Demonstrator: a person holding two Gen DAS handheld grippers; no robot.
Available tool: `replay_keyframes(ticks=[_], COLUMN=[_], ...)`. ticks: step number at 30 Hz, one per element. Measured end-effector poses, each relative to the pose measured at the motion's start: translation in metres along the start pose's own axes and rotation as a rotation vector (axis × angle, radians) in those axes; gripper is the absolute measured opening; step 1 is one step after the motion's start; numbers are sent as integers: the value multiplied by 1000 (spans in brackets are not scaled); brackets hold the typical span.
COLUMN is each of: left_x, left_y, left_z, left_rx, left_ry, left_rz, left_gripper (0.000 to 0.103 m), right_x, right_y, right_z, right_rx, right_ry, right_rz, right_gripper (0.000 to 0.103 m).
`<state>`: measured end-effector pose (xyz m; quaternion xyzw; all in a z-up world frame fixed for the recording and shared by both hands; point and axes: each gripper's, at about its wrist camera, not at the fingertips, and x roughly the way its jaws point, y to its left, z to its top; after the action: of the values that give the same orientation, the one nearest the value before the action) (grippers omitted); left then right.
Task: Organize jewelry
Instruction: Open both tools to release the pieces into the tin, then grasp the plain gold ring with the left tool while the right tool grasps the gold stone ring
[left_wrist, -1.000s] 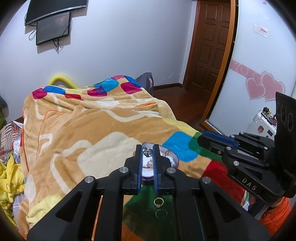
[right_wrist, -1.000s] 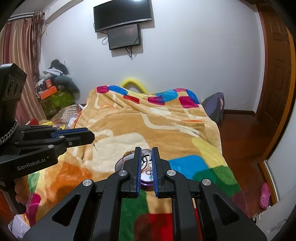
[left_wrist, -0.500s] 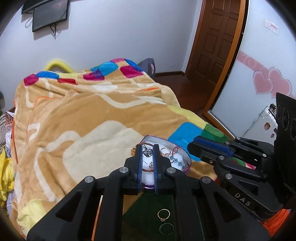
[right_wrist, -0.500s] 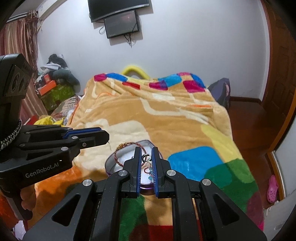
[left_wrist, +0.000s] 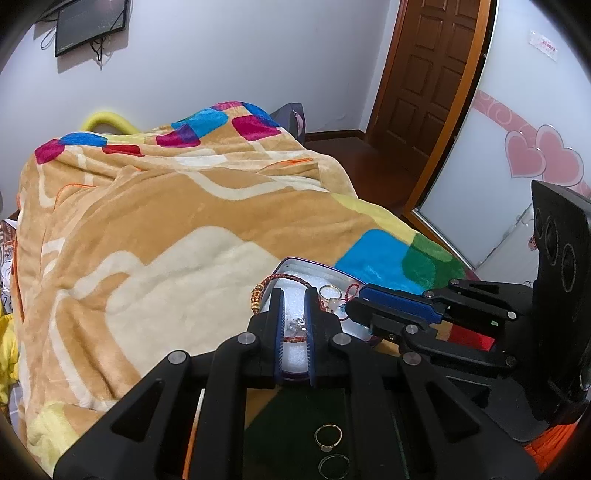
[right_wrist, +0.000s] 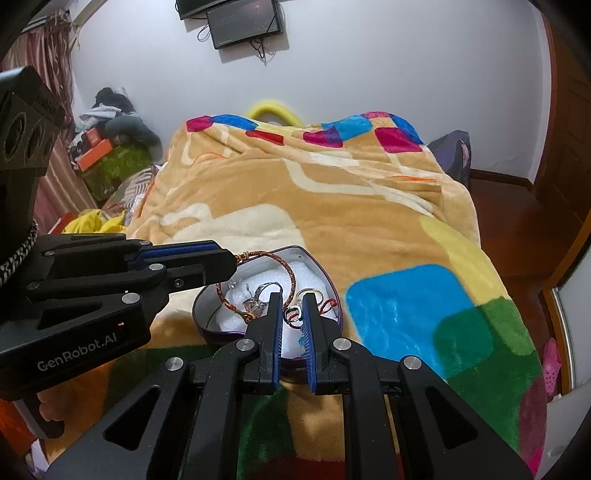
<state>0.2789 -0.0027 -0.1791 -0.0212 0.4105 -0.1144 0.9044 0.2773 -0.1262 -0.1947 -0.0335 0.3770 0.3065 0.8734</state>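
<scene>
A heart-shaped purple tin (right_wrist: 207, 325) lined with white foam lies on the blanket; its rim also shows in the left wrist view (left_wrist: 306, 263). It holds a red braided bracelet (right_wrist: 290, 271), rings and a beaded cord. My left gripper (left_wrist: 294, 295) is over the tin, jaws slightly apart, with a small silver pendant (left_wrist: 296, 324) between them. My right gripper (right_wrist: 293, 299) is over the tin too, jaws slightly apart around a small silver ring (right_wrist: 292, 312). Two loose rings, one gold (left_wrist: 328, 436) and one dark (left_wrist: 334, 463), lie on the green patch below the left gripper.
A thick patchwork blanket (left_wrist: 166, 229) covers the bed. A wooden door (left_wrist: 424, 70) and a mirrored wardrobe with pink hearts (left_wrist: 543, 158) stand to the right. Clutter and boxes (right_wrist: 107, 155) sit at the left wall.
Both grippers have dropped lower and closer to the tin. Their jaws have parted slightly, where they were tightly pinched on the small pieces before.
</scene>
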Motion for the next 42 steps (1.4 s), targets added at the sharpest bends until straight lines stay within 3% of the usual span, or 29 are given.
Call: replay_keyframes(ticks=[7, 13, 28, 42], left_x=[-7, -22, -73, -70], left_y=[1, 1, -6, -3], left_z=[1, 3, -11, -63], left_rx=[-5, -7, 18, -16], left_ry=[-11, -29, -71, 60], left_rz=[-2, 3, 35, 33], left_gripper=[9, 11, 34, 35], right_x=[0, -9, -47, -69], right_y=[-2, 3, 17, 27], right_z=[4, 9, 11, -13], right_rx=[16, 3, -21, -5], right_ry=[26, 9, -51, -46], right_rz=[0, -16, -44, -54], right_gripper=[10, 17, 30, 34])
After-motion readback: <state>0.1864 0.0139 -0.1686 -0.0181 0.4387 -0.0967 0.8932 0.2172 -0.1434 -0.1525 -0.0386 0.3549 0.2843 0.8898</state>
